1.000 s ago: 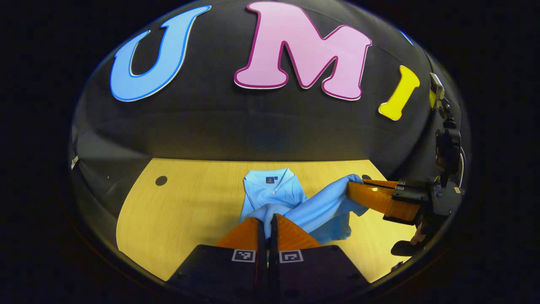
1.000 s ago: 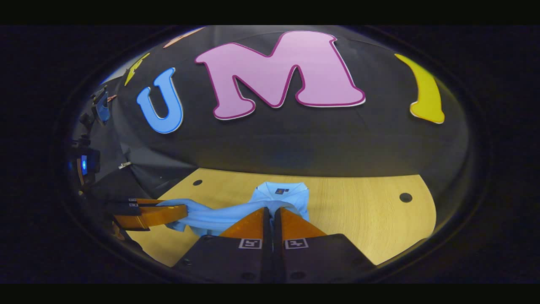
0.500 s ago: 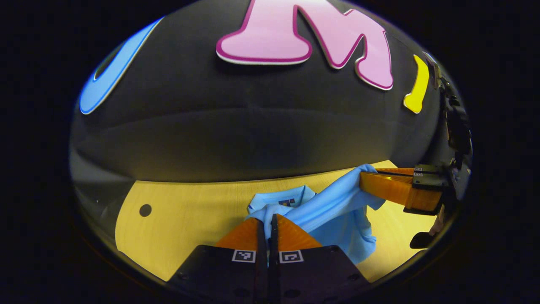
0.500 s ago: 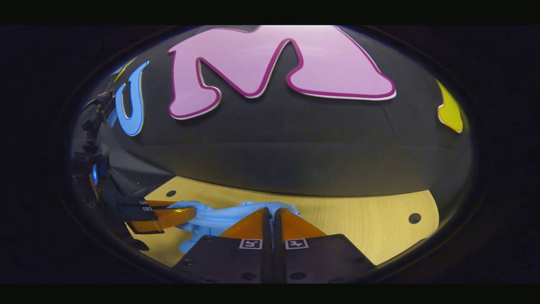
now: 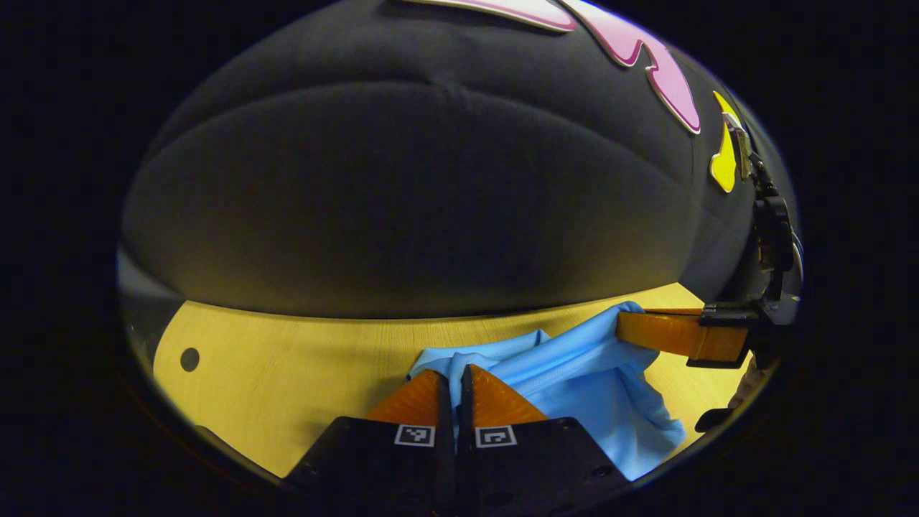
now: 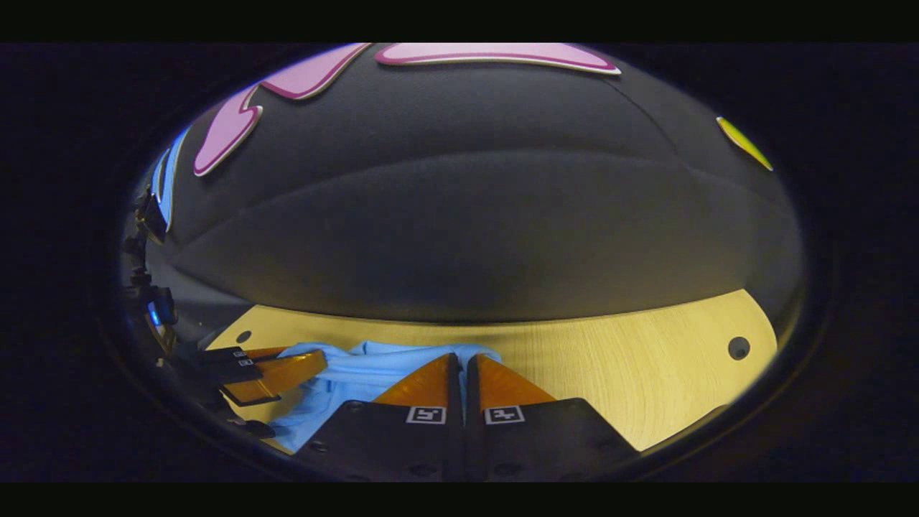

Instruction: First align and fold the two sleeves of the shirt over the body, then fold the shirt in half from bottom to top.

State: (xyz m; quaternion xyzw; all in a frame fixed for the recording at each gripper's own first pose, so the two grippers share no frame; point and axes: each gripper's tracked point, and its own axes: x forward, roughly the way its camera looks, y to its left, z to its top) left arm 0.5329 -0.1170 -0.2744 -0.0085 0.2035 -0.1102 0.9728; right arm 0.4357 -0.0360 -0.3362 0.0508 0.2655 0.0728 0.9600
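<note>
Both jaws are pressed together on cloth: the left gripper [image 5: 455,373] and right gripper [image 6: 463,362] each pinch an edge of the light blue shirt [image 5: 589,380], which lies bunched on the wooden table [image 5: 287,373] and stretches between them. Bare table lies open to the left, and to the right past a round hole [image 6: 738,347]. Both grippers point level toward the booth's far wall.

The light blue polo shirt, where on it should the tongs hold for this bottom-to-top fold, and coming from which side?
Hold the light blue polo shirt by its hem corners, one per tongs, coming from the near edge. Both the left tongs and right tongs already pinch the cloth there, and it drapes between them toward the collar on the wooden table.
</note>
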